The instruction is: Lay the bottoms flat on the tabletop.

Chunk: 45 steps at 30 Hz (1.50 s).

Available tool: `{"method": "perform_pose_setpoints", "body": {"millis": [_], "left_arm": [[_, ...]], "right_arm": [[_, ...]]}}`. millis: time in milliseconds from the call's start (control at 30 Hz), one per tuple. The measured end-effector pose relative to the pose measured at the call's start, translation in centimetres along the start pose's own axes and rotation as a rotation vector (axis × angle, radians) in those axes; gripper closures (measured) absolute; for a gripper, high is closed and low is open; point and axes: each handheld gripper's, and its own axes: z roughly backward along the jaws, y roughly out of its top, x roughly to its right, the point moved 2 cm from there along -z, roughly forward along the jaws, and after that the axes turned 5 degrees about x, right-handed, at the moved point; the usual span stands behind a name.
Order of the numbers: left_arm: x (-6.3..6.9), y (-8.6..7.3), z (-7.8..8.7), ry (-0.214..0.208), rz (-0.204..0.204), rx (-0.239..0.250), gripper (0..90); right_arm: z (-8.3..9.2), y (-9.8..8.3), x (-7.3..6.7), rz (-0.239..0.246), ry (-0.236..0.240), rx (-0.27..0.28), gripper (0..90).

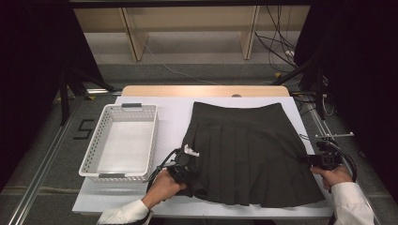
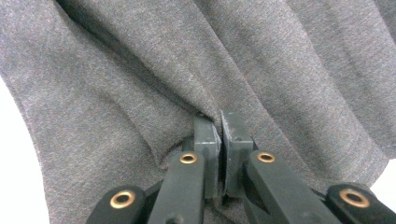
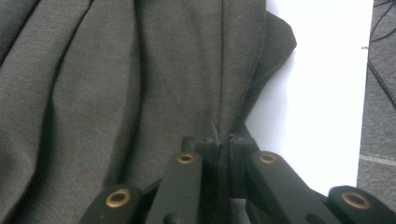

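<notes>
Hands low, claws [image 1: 187, 164] [image 1: 307, 160] pinching skirt [image 1: 244, 150] edges

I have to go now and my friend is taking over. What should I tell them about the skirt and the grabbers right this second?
Left hand-held gripper: shut on the skirt, pinching fabric at its left edge.
Right hand-held gripper: shut on the skirt's right edge.
Skirt: lies spread flat on the white table, waistband at the far side, hem toward the person.
White basket: sits left of the skirt, nothing in it.
Done: both side edges gripped.
Left: probably fold the skirt, then likely move it into the basket. No fold made yet.
</notes>
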Motion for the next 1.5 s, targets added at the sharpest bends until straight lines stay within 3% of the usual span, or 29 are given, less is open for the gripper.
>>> {"method": "perform_pose_setpoints", "body": {"millis": [67,167,267,367,467,600,767,900,933,1133,1300,1500], "left_arm": [[0.0,-0.1,0.0,-0.014,0.017,0.000,86.2],[0.2,-0.2,0.0,0.000,-0.002,-0.004,84.3],[0.3,-0.4,0.5,-0.006,-0.009,0.001,81.6],[0.2,-0.6,1.4,-0.015,0.004,0.020,80.1],[0.2,-0.9,2.3,0.001,-0.005,0.037,75.9],[-0.2,-0.7,3.7,0.051,-0.001,0.108,66.5],[-1.4,-0.3,4.6,0.116,0.060,0.163,49.1],[-1.7,-0.3,4.2,0.138,0.075,0.149,40.1],[-1.8,-0.4,3.9,0.150,0.089,0.126,37.5],[-2.1,-0.6,3.3,0.144,0.119,0.085,23.5],[-2.4,-0.9,2.9,0.154,0.139,0.056,18.9],[-2.5,-1.2,2.3,0.163,0.148,0.034,15.6]], "right_arm": [[-0.3,0.0,0.0,-0.003,-0.004,-0.003,79.3],[0.0,0.3,0.0,-0.016,-0.025,0.014,55.1],[1.1,1.0,0.1,-0.017,-0.084,0.104,43.3],[2.6,1.7,-0.4,-0.022,-0.102,0.191,40.5],[3.6,2.3,-1.6,0.002,-0.082,0.225,38.4],[3.9,2.9,-3.8,0.041,-0.050,0.240,36.4],[3.8,3.6,-6.5,0.090,-0.005,0.246,32.7],[3.5,4.3,-8.5,0.119,0.028,0.252,29.2],[3.4,4.4,-9.0,0.122,0.038,0.254,28.3],[2.0,5.5,-11.9,0.159,0.081,0.240,25.2],[0.7,6.2,-14.4,0.201,0.114,0.223,22.6],[-0.9,6.7,-16.5,0.241,0.139,0.199,21.7]]}}
